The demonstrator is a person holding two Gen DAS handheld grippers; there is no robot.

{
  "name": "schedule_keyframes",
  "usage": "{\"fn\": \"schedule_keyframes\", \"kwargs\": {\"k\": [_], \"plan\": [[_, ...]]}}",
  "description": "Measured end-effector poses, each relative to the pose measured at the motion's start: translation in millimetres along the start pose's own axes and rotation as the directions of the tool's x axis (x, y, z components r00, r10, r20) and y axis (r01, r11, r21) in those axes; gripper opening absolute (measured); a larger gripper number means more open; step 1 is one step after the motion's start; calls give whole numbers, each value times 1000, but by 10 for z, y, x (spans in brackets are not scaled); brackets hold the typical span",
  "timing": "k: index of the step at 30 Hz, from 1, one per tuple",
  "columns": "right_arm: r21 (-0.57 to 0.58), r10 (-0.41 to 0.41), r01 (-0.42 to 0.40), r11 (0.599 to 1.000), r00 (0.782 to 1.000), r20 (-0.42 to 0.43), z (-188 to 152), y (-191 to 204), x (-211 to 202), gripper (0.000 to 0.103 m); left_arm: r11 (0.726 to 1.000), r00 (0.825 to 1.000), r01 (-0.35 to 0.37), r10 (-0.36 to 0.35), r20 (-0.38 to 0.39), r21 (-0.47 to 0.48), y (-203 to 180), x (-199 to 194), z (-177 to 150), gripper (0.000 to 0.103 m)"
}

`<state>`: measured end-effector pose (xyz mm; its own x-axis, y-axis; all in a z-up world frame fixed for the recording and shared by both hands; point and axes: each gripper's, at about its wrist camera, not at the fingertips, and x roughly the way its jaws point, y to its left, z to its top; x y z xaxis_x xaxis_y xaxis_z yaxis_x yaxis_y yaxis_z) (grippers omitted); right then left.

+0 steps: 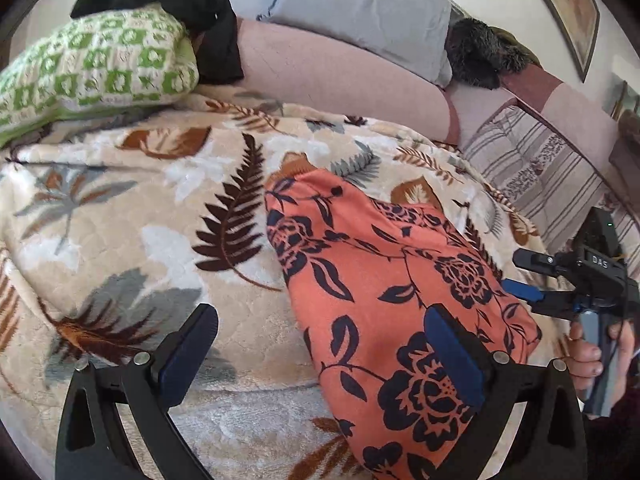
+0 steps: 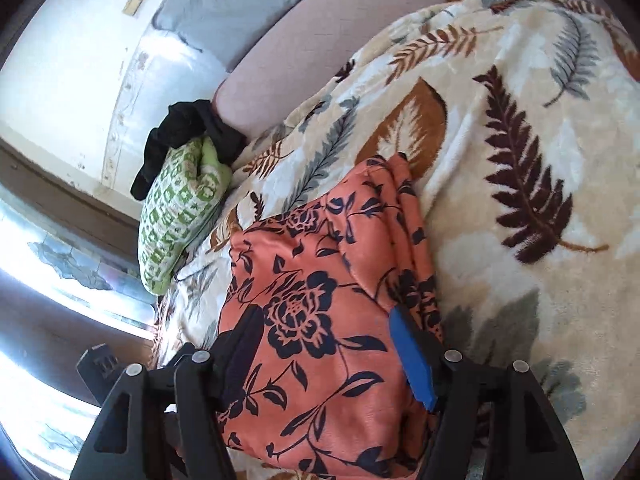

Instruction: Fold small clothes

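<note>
Mid-fold, by the look of it: orange floral garment (image 1: 400, 300) lies on the leaf-print blanket (image 1: 140, 208) covering the bed, already doubled into a long narrow strip with stacked layers showing along one edge in the right wrist view. Next move likely calls for pinching one short end with both claws and carrying it over the other end, keeping edges aligned (fabric looks thin and slippery, so layers may slide).

Left gripper (image 1: 320, 360): jaws wide apart, one finger over the cloth, other over blanket, nothing held. Right gripper (image 2: 328, 344): jaws apart, straddling the garment's near end, not clamped.

Green patterned pillow (image 1: 92, 68) sits well apart at the bed's head.
</note>
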<state>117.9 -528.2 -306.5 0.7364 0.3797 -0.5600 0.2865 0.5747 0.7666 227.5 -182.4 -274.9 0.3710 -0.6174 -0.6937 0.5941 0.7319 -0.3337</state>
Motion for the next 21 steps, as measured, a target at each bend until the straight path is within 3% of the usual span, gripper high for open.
{"fn": "schedule_keyframes", "kwargs": {"k": [3, 5, 11, 13, 16, 21], "plan": [[28, -23, 23, 999, 1000, -9, 61, -118, 2, 75, 997, 989, 71, -75, -127, -38, 50, 241, -54, 102], [26, -30, 30, 999, 999, -21, 82, -186, 7, 75, 992, 980, 108, -117, -162, -61, 38, 334, -100, 102], [107, 42, -35, 994, 998, -56, 115, -474, 37, 76, 971, 954, 234, -239, -183, -48, -100, 365, -136, 102], [110, 23, -14, 994, 997, -73, 115, -532, 79, 76, 969, 952, 242, -246, -183, -45, -107, 380, -141, 102], [155, 91, -74, 985, 990, -110, 98, -637, 171, 76, 963, 947, 261, -268, -177, -64, -78, 400, -128, 102], [149, 130, -111, 983, 984, -121, 77, -616, 248, 80, 943, 933, 301, -322, -159, -144, 47, 435, -81, 102]]}}
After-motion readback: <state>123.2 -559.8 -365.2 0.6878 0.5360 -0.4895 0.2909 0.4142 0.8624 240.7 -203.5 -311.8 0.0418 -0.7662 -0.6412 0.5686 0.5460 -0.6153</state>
